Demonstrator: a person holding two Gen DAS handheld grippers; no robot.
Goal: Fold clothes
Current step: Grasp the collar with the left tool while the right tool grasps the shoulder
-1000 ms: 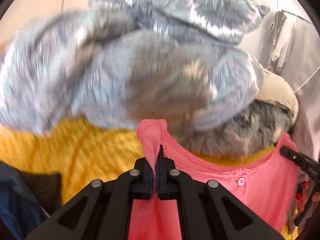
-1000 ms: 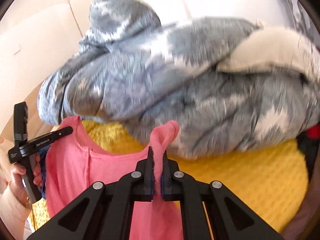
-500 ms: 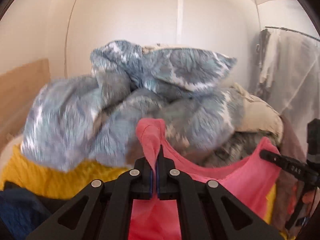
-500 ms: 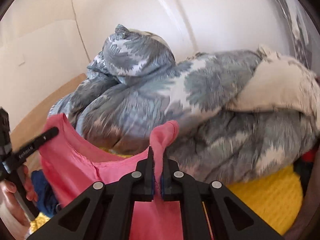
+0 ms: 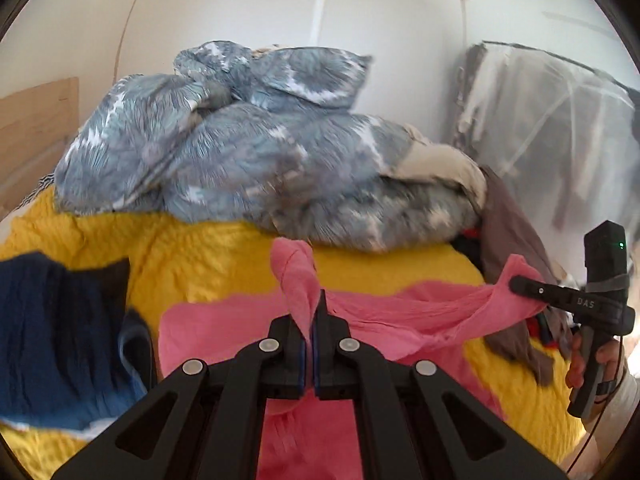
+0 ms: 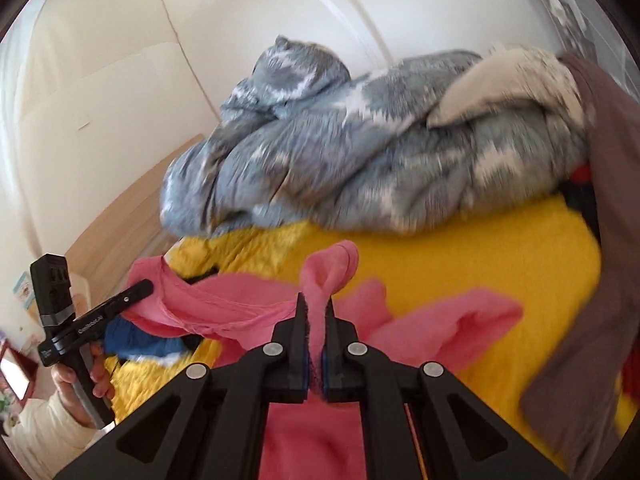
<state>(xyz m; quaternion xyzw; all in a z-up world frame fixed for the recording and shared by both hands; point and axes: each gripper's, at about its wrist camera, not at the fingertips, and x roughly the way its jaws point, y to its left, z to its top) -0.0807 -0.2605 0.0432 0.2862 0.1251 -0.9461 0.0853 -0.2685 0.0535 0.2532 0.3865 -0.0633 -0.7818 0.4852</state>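
Both my claws, left and right, pinch the pink top, stretched over the yellow bed. I judge I'm spreading it; next it needs laying flat.

Each wrist camera looks forward along its own fingers, low and close over the yellow bedspread (fisheye-bent); both share the grey-blue duvet heaped ahead.

pink shirt; yellow bedspread; grey-white patterned duvet
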